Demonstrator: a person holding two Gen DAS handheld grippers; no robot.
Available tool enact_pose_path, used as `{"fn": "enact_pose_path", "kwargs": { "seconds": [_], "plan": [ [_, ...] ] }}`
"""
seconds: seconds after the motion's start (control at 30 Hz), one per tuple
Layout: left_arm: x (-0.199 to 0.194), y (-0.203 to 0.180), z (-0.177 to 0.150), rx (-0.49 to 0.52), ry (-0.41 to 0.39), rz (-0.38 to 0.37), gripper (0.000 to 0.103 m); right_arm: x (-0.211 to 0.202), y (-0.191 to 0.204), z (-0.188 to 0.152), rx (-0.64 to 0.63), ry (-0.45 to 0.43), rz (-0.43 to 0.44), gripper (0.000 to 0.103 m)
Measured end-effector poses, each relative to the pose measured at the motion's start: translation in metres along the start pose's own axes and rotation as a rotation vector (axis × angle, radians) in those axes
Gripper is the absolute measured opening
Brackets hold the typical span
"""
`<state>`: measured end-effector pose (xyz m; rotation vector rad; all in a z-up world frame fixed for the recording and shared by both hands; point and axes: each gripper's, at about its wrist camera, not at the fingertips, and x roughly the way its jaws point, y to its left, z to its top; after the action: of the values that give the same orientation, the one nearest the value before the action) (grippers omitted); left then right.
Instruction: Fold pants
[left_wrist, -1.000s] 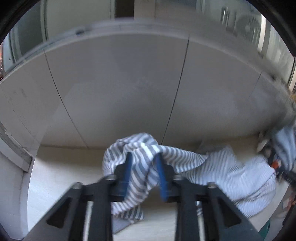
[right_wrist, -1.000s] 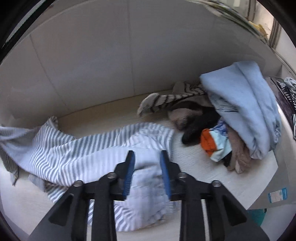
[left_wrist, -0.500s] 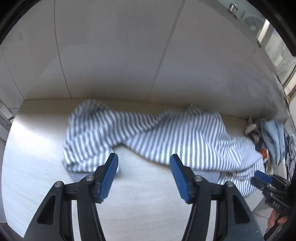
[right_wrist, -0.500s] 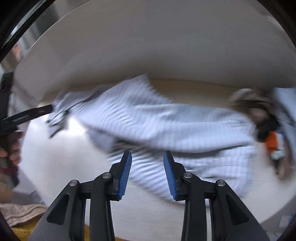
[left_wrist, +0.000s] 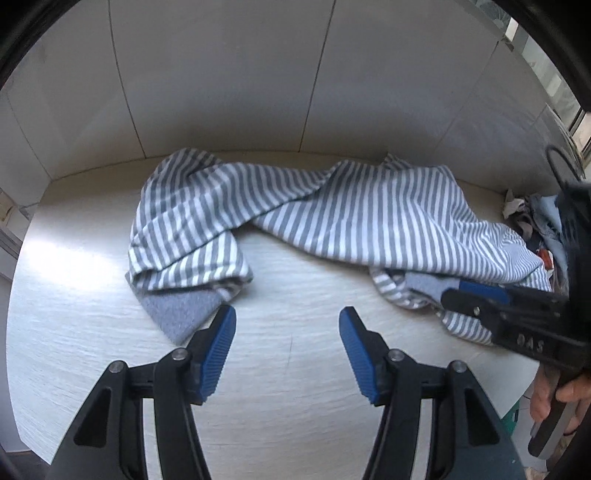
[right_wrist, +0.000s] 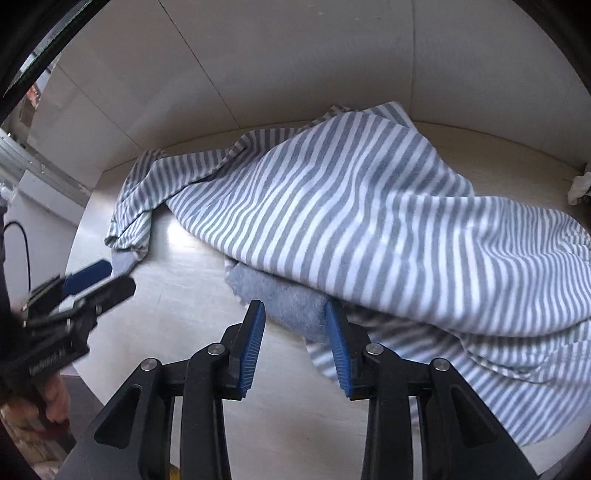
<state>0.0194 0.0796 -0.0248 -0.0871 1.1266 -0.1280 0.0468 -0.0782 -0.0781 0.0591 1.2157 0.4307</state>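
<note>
Left wrist view, left gripper (left_wrist: 287, 326): jaws standing spread over bare table (left_wrist: 288, 369), nothing lying between them.
Striped pants (left_wrist: 332, 210): lying crumpled across the far half of the table, running from ten o'clock to three o'clock of the left gripper; a plain grey cuff (left_wrist: 177, 310) is sitting just beside the left pad at ten o'clock.
Right gripper (right_wrist: 295, 317): jaws closing, with the grey inner fabric (right_wrist: 291, 299) of the pants sitting between the blue pads; I cannot tell whether they are pressing on it yet.
Open room: bare tabletop is stretching toward six and nine o'clock of the left gripper.
Edges: white wall panels (left_wrist: 221, 81) are rising right behind the pants at twelve o'clock.
Surroundings: a pile of other clothes (left_wrist: 532, 221) is lying at three o'clock, past the pants.
Hand (left_wrist: 557, 395): gripping the right gripper's handle.
</note>
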Motion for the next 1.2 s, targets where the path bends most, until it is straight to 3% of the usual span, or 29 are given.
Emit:
{"fn": "enact_pose_path", "kwargs": {
  "seconds": [0.07, 0.1, 0.2, 0.3, 0.4, 0.57, 0.7, 0.73, 0.8, 0.9, 1.03, 1.2],
  "plan": [
    [0.0, 0.002, -0.003, 0.005, 0.0, -0.001, 0.061, -0.001, 0.006, 0.001, -0.024, -0.001, -0.001, 0.007],
    [-0.002, 0.003, -0.005, 0.009, -0.002, -0.001, 0.061, -0.003, 0.009, 0.001, -0.036, -0.01, 0.0, 0.006],
    [-0.006, 0.002, -0.008, 0.033, -0.011, -0.026, 0.061, -0.025, 0.021, 0.0, -0.061, -0.048, 0.045, 0.006],
    [-0.017, 0.0, -0.012, 0.052, -0.038, -0.112, 0.061, -0.059, 0.038, 0.003, -0.093, -0.098, 0.166, 0.006],
    [-0.038, -0.006, -0.012, 0.092, -0.099, -0.22, 0.061, -0.081, 0.059, 0.005, -0.146, -0.134, 0.213, 0.006],
    [-0.057, -0.016, -0.012, 0.185, -0.164, -0.305, 0.063, -0.097, 0.089, 0.008, -0.182, -0.156, 0.314, 0.006],
    [-0.054, -0.015, -0.015, 0.179, -0.13, -0.31, 0.063, -0.085, 0.106, 0.006, -0.207, -0.122, 0.282, 0.007],
    [-0.053, -0.015, -0.016, 0.179, -0.123, -0.304, 0.063, -0.081, 0.108, 0.005, -0.193, -0.101, 0.28, 0.009],
    [-0.051, -0.009, -0.02, 0.172, -0.114, -0.281, 0.063, -0.075, 0.111, 0.003, -0.173, -0.081, 0.273, 0.025],
    [-0.043, 0.007, -0.025, 0.131, -0.098, -0.23, 0.063, -0.08, 0.108, -0.006, -0.146, -0.095, 0.253, 0.028],
    [-0.039, 0.03, -0.031, 0.07, -0.079, -0.231, 0.063, -0.093, 0.096, -0.018, -0.103, -0.126, 0.18, 0.031],
    [-0.043, 0.03, -0.033, 0.113, -0.082, -0.26, 0.063, -0.093, 0.058, -0.037, 0.015, -0.124, 0.023, 0.031]
  ]
}}
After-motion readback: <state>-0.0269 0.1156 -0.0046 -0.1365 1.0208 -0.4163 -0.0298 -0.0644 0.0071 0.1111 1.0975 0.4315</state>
